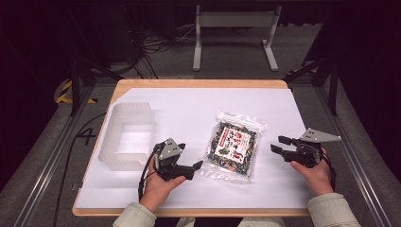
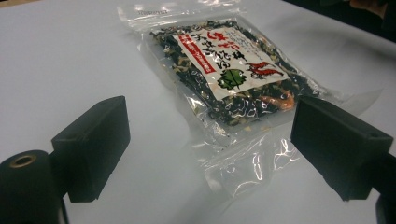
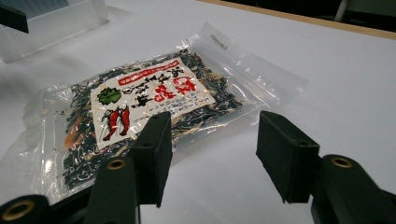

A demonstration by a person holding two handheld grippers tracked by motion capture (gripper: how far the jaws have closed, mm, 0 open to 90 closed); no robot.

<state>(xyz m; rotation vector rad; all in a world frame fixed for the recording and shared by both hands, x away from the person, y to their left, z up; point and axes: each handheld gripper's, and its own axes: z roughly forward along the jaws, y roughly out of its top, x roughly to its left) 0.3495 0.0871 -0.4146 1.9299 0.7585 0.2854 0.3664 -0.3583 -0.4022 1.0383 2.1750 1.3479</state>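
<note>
The clear plastic bag of dark dried flakes with a red-and-white label [image 1: 231, 145] lies flat mid-tabletop, flanked by the left gripper [image 1: 197, 165] and right gripper [image 1: 277, 144] — both wide open, empty — seemingly poised to pinch opposite edges.

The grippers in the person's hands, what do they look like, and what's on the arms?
Both are black. The left gripper and right gripper each carry a grey three-cornered plate on top, and a black cable trails from each. Their fingers are chunky black blocks, with brass-coloured screw holes behind them. The person wears pale greenish sleeves.
</note>
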